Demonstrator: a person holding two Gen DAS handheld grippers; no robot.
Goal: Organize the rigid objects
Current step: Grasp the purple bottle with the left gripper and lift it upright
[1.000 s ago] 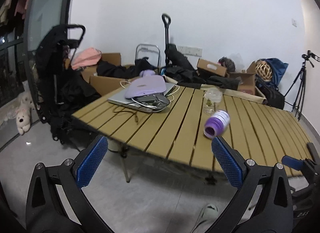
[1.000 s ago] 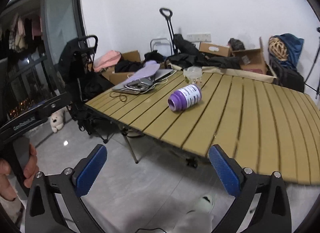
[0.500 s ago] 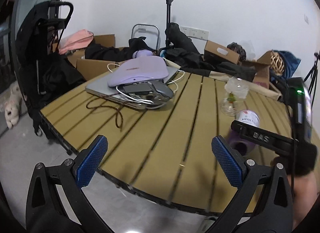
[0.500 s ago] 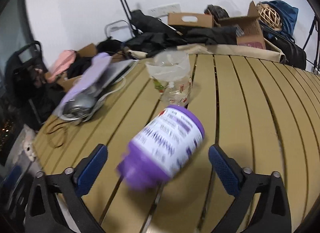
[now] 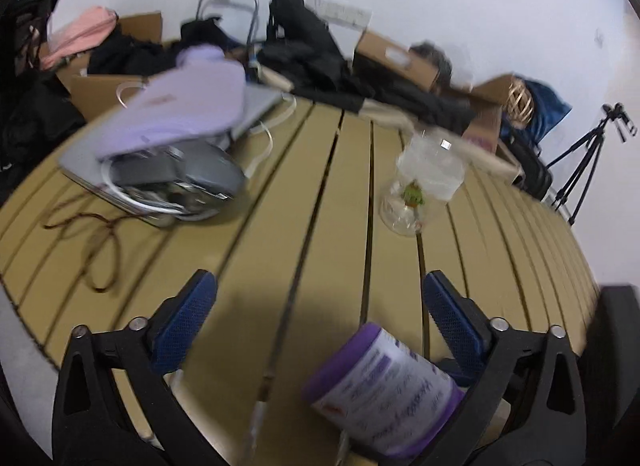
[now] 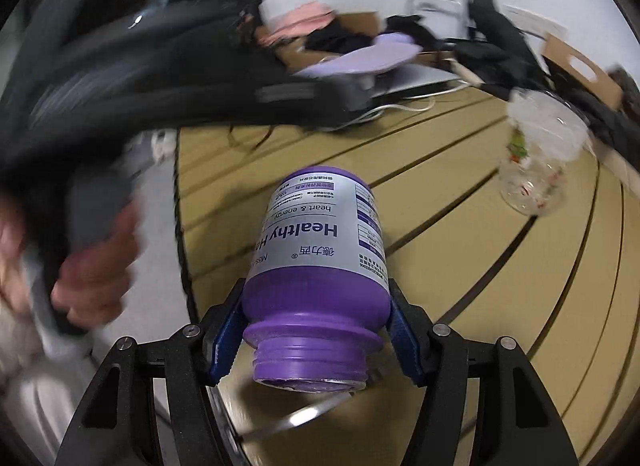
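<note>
A purple supplement bottle (image 6: 320,262) with a white label lies on its side on the slatted wooden table (image 6: 500,266), neck toward the camera. My right gripper (image 6: 316,326) is shut on the bottle, a blue pad on each side of its lower body. The bottle also shows in the left wrist view (image 5: 384,390), low and right of centre. My left gripper (image 5: 320,314) is open and empty above the table, with the bottle beside its right finger. A clear plastic cup (image 5: 424,181) stands upright further back; it also shows in the right wrist view (image 6: 540,157).
A laptop (image 5: 168,149) with a lilac pouch, a grey mouse and cables sits at the table's back left. A thin brown cord (image 5: 92,234) loops beside it. Boxes, black bags and a tripod (image 5: 584,161) stand behind the table. The table edge (image 6: 180,225) is close on the left.
Both grippers have moved in over the table. The right gripper has closed on the purple bottle. The left gripper now sits just left of the bottle, and the view is blurred by motion.
</note>
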